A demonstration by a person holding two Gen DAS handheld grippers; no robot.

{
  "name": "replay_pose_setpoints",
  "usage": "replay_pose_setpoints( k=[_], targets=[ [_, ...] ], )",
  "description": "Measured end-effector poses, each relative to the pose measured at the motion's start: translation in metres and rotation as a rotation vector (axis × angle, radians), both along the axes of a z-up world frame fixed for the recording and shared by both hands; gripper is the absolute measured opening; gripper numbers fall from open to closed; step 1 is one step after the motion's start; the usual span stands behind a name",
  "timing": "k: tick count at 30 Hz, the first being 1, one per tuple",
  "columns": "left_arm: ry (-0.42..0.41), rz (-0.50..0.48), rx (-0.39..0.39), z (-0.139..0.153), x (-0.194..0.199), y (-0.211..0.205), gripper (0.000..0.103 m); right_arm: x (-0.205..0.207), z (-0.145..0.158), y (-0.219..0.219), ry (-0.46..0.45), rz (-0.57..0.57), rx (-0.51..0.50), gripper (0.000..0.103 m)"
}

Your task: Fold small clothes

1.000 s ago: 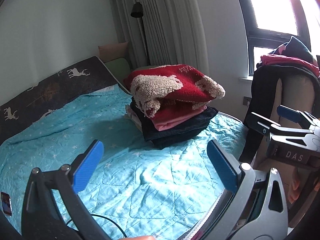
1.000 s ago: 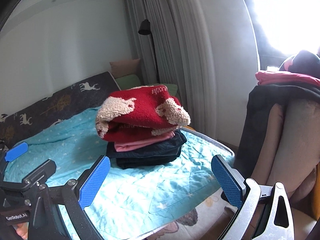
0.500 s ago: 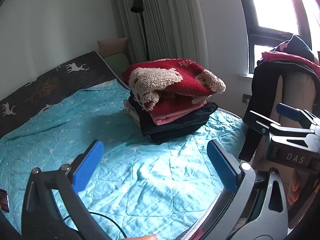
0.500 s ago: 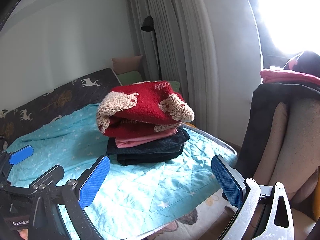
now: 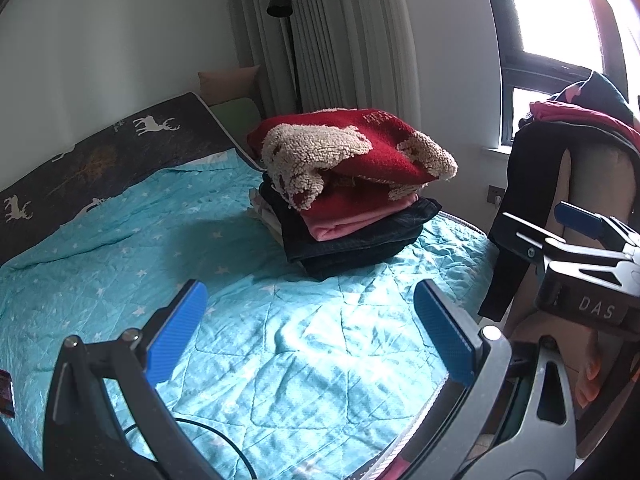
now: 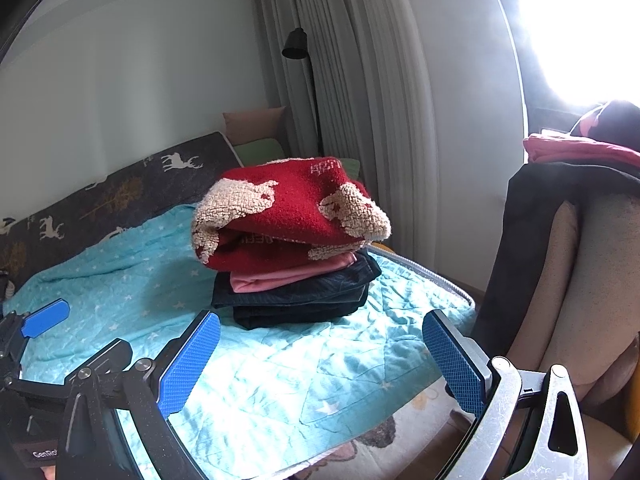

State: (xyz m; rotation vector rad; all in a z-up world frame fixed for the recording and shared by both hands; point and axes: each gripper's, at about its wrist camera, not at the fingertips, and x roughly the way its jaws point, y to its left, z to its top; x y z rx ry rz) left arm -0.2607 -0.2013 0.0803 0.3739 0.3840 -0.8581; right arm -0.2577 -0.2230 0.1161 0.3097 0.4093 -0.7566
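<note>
A stack of folded clothes stands on the turquoise star quilt near the bed's far right corner. A red fleece with cream patches tops it, over a pink garment and dark garments. The stack also shows in the right wrist view. My left gripper is open and empty, above the quilt in front of the stack. My right gripper is open and empty, at the bed's near right edge. Each gripper shows in the other's view: the right gripper, the left gripper.
A chair draped with dark and pink clothes stands right of the bed. A dark deer-print headboard cover, pillows, a black floor lamp and curtains lie behind. A black cable crosses the quilt's near edge.
Both views have shifted slightly, so the stack sits a little lower and nearer in frame. Both grippers stay open and empty.
</note>
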Motion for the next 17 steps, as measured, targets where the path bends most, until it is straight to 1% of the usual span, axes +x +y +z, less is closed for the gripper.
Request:
replay_pose_setpoints(
  k=[9, 17],
  targets=[
    [0.003, -0.001, 0.002, -0.0014, -0.0002, -0.0003, 0.103, 0.0013, -0.0003, 0.007, 0.011, 0.009, -0.014, 0.103],
    [0.007, -0.006, 0.012, -0.0032, -0.0013, -0.003, 0.103, 0.002, -0.0023, 0.0044, 0.015, 0.003, -0.003, 0.103]
  ],
)
